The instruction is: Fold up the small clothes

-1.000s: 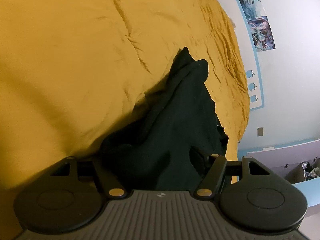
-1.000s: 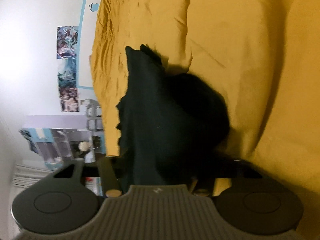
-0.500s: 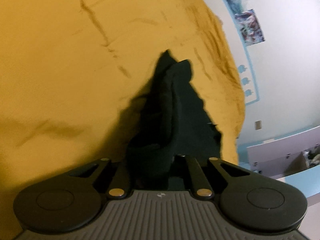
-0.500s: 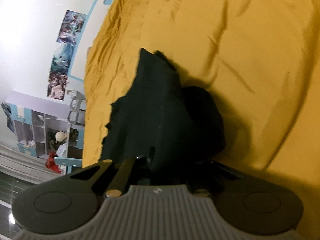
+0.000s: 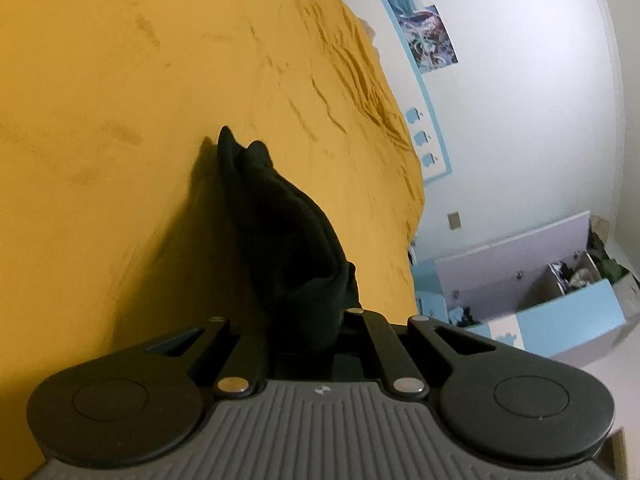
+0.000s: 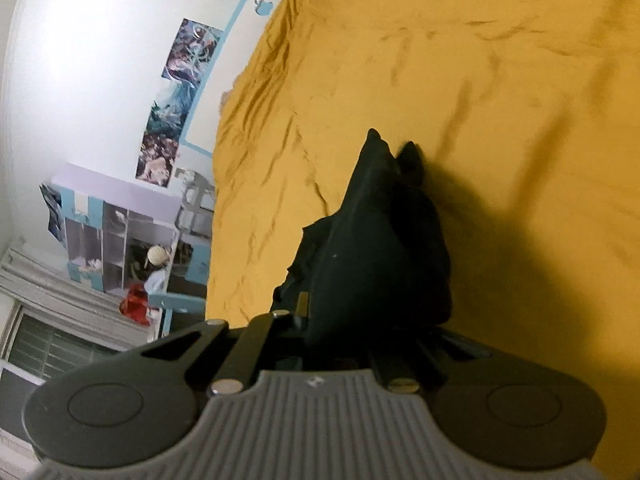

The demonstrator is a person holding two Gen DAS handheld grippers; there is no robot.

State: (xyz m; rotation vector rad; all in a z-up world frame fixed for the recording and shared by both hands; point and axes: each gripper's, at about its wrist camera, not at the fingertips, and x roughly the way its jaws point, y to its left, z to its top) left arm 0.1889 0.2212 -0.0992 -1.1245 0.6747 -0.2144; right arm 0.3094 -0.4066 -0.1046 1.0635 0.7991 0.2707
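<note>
A small black garment (image 5: 280, 232) hangs bunched over the yellow bedspread (image 5: 120, 100). My left gripper (image 5: 304, 320) is shut on one end of it, the cloth pinched between its fingers and hiding the fingertips. The same black garment (image 6: 380, 248) shows in the right wrist view, where my right gripper (image 6: 360, 320) is shut on its other end. The cloth is lifted and stretched away from both grippers, with two pointed corners at its far end.
The yellow bedspread (image 6: 500, 80) fills most of both views. A white wall with posters (image 5: 424, 28) stands beyond the bed. A lilac and blue shelf unit (image 6: 112, 232) and open storage boxes (image 5: 560, 288) stand at the room's edge.
Both grippers have lifted and swung with the black garment. The cloth now hangs narrower and more bunched, and more of the wall and furniture shows in both views.
</note>
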